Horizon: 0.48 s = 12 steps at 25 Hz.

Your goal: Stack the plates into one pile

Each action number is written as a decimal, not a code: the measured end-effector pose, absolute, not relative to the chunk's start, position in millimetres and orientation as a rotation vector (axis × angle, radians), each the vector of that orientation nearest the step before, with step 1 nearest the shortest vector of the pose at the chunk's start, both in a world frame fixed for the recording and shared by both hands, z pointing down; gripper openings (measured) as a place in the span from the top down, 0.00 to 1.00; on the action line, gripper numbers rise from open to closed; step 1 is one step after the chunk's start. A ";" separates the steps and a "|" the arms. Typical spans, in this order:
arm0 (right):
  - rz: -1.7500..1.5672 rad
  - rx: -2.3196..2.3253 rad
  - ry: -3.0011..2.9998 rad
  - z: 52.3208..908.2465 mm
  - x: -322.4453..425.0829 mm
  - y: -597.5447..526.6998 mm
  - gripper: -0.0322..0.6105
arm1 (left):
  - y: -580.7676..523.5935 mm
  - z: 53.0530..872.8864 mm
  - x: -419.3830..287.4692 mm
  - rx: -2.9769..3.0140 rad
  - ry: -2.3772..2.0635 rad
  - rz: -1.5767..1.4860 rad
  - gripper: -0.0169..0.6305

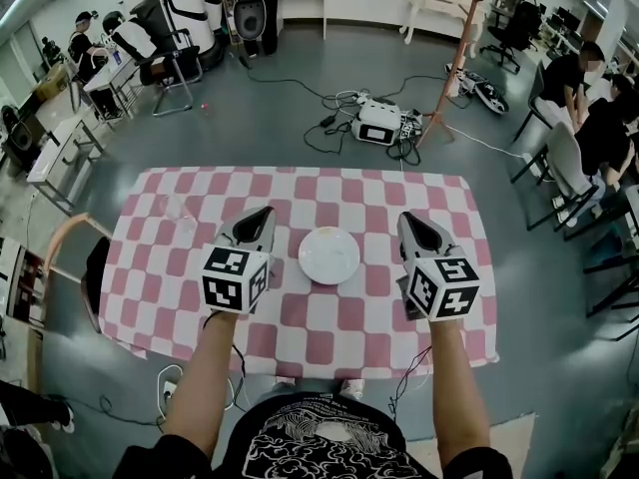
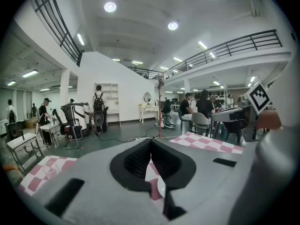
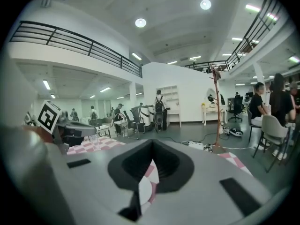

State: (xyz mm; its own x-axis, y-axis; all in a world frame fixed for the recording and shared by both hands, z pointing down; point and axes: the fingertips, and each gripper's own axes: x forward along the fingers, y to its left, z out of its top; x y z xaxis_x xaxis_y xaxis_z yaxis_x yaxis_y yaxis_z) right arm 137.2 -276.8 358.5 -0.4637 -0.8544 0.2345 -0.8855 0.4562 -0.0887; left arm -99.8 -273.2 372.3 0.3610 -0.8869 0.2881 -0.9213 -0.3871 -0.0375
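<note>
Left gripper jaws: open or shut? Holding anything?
Shut and empty: the left gripper shows its jaws meeting at the tips, nothing between them. The plate lies apart on the table.

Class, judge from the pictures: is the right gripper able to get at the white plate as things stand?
Probably yes: the plate lies bare on the table beside the right gripper, with nothing between them; the shut jaws would have to open first.

Plate pile (image 1: 329,255): count unclear from overhead, mere sliver behind left claw (image 2: 151,140).
</note>
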 end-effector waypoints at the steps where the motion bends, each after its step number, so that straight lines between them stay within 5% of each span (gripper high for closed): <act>1: 0.291 1.536 -2.546 358.0 137.1 -276.1 0.94 | -272.7 371.9 -102.5 2.476 -1.672 0.395 0.96; 12: 0.227 1.546 -2.542 357.3 130.8 -272.8 0.94 | -267.0 375.4 -111.4 2.460 -1.719 0.431 0.96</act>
State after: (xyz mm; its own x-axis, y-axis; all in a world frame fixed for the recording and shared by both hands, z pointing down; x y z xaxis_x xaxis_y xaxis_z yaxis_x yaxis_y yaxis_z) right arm 130.8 -272.8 357.3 -0.4540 -0.8653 0.2123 -0.8892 0.4550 -0.0472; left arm -111.4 -267.0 375.4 0.3184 -0.9018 0.2920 -0.9329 -0.3527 -0.0720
